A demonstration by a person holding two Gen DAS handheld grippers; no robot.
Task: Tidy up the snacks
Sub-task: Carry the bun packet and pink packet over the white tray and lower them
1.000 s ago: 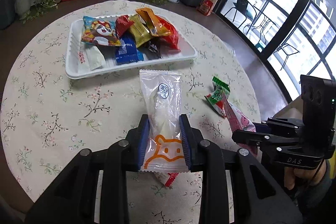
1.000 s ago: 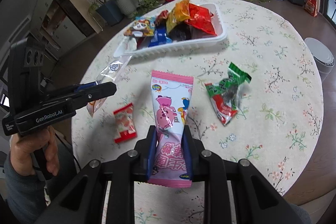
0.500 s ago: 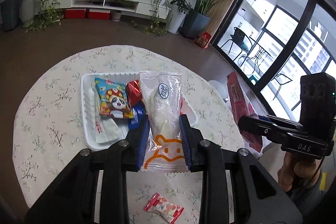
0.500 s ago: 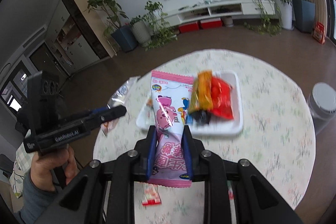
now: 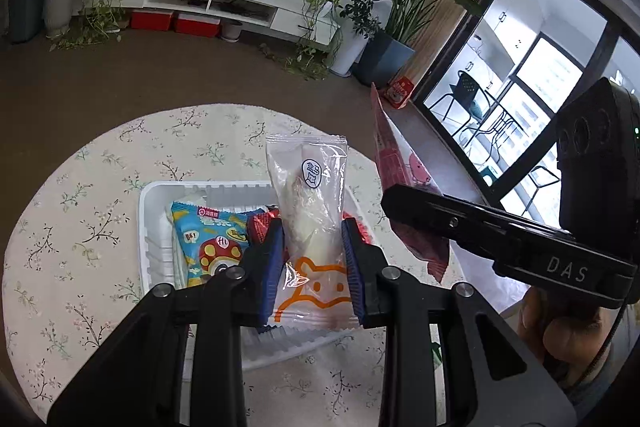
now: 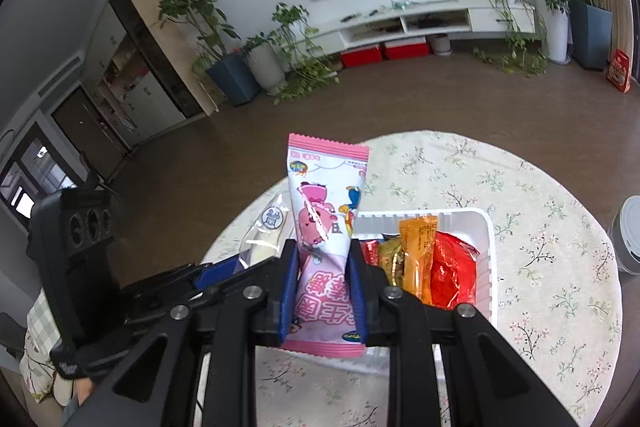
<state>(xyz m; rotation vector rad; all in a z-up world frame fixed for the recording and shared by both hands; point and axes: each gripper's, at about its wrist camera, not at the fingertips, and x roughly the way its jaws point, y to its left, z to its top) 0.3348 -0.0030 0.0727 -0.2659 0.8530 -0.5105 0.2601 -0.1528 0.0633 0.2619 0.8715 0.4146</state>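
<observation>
Above the white tray (image 5: 149,227), both packets have been lifted off the worktop (image 5: 80,195): left hand-held gripper (image 5: 312,251) clamps the clear packet (image 5: 312,195), right hand-held gripper (image 6: 323,287) the pink one (image 6: 326,211), ready for dropping in.

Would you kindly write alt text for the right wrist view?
The right gripper clamps a pink snack packet above a white tray of snacks on a floral round table. At left, the left gripper holds a clear packet.
</observation>
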